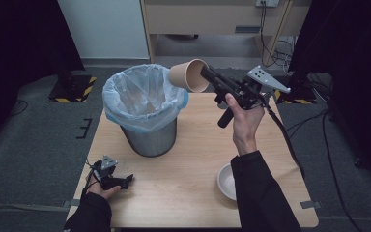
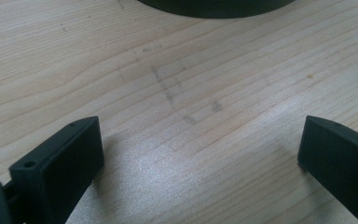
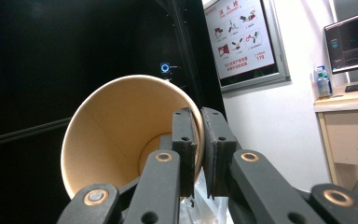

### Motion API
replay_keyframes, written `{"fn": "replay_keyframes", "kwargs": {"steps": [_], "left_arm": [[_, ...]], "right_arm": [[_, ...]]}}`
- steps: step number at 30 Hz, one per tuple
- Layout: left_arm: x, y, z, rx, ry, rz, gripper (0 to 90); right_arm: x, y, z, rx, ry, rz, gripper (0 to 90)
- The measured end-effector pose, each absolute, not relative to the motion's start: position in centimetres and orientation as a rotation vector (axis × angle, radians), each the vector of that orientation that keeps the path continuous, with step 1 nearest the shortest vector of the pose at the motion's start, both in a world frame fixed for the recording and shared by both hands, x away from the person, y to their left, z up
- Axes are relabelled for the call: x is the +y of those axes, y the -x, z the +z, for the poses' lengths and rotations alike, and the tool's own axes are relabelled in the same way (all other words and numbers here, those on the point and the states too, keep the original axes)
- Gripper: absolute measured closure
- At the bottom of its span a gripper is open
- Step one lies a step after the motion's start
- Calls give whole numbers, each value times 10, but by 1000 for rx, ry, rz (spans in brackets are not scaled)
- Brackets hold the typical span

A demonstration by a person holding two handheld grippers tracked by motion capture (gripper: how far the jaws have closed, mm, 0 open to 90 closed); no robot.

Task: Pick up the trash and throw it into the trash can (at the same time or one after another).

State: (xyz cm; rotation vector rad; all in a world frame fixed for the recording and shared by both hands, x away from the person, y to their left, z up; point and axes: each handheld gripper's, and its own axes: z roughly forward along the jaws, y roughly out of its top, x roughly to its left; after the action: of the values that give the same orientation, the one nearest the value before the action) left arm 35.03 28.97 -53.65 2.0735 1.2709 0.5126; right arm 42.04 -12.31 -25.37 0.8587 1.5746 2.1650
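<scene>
While the table (image 1: 193, 193) has much free wood in the lower middle of the high view, the lined trash bin (image 1: 147, 113) stands at its upper left part and a white bowl (image 1: 226, 181) near the lower right edge. The right gripper (image 1: 208, 75), raised at upper centre, is clenched on the rim of a brown paper cup (image 3: 121, 135), tilted beside the bin's rim. The left gripper (image 2: 200, 154) rests released at lower left.

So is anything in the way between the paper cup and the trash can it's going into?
Nothing visible is. The right gripper pinches the paper cup by its rim, just above the edge of the trash can, whose bag-lined mouth is open. The white bowl sits far off, near the table's front edge.
</scene>
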Motion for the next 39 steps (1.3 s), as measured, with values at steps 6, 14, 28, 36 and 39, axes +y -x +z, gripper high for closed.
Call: {"fn": "replay_keyframes", "kwargs": {"steps": [6,14,28,36,39], "left_arm": [[290,-350,-537,1271,-2072,513,0],[290,-351,-537,1270,-2072,513,0],[290,-351,-537,1269,-2072,513,0],[290,-351,-537,1268,-2073,513,0],[290,-351,-537,1269,-2073,513,0]], "right_arm": [[-109,-429,-253,1577,-870,2169,849],[-89,-443,-251,1585,-881,2171,849],[-51,-472,-268,1624,-943,2145,848],[-23,-484,-297,1753,-984,2084,833],[-18,-487,-305,1825,-975,2059,792]]}}
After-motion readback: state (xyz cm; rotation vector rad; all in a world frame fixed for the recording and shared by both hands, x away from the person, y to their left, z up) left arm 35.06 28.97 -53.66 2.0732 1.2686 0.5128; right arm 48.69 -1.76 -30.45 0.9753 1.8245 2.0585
